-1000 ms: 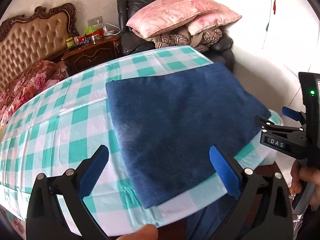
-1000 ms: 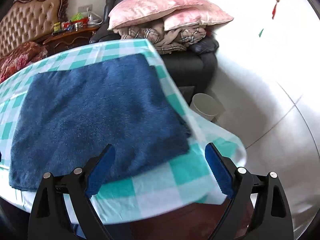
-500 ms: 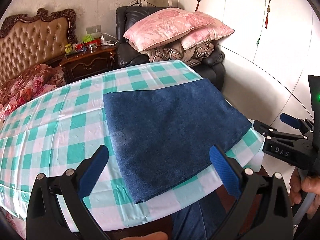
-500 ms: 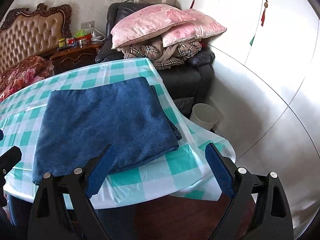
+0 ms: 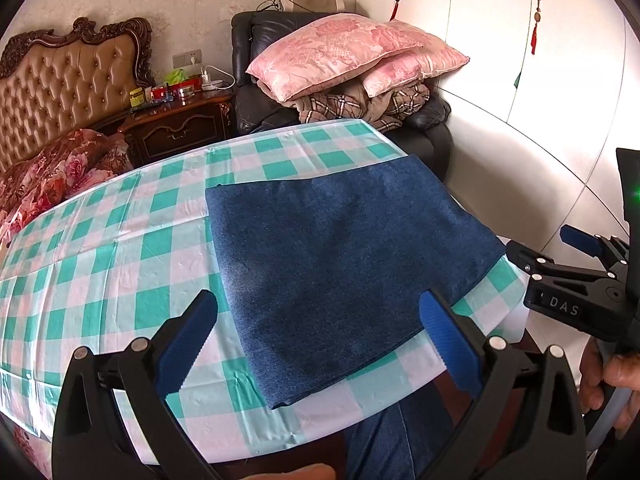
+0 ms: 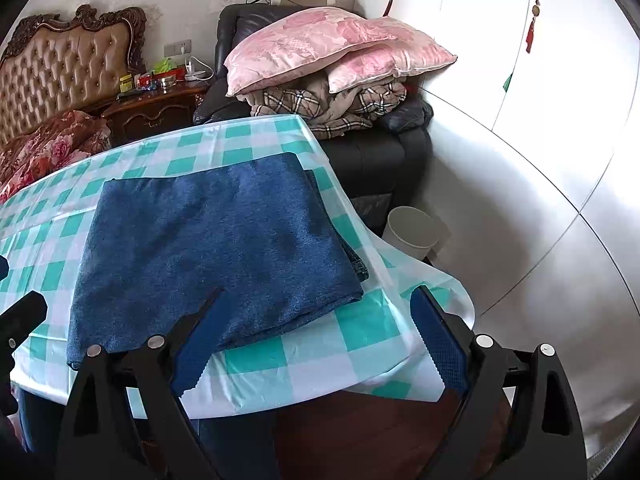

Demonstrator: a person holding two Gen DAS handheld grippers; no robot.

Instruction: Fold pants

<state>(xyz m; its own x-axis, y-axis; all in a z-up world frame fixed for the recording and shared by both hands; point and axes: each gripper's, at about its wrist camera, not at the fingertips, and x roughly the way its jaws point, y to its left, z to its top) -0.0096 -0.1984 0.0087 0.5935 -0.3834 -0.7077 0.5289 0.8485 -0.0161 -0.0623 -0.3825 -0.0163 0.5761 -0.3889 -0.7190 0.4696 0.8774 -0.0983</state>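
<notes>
The blue denim pants [image 5: 344,264] lie folded into a flat rectangle on the green-and-white checked tablecloth [image 5: 100,272], near the table's right end. From the right wrist view the same pants [image 6: 212,248] show stacked layers along their right edge. My left gripper [image 5: 320,340] hovers open above the table's near edge, nothing between its blue pads. My right gripper [image 6: 316,344] is open too, held back from the near right corner of the pants. The right gripper [image 5: 576,276] also shows at the right of the left wrist view, with a hand [image 5: 612,384] on its handle.
A black armchair [image 5: 424,136] piled with pink pillows [image 5: 340,52] and a plaid blanket stands behind the table. A dark nightstand [image 5: 180,124] and a tufted headboard [image 5: 60,88] are at the left. A white bin [image 6: 412,232] sits on the floor by the white wardrobe [image 6: 540,80].
Both grippers have pulled back and up from the pants, which now look smaller and farther away. The pants have stayed flat on the table. Both grippers stayed open.
</notes>
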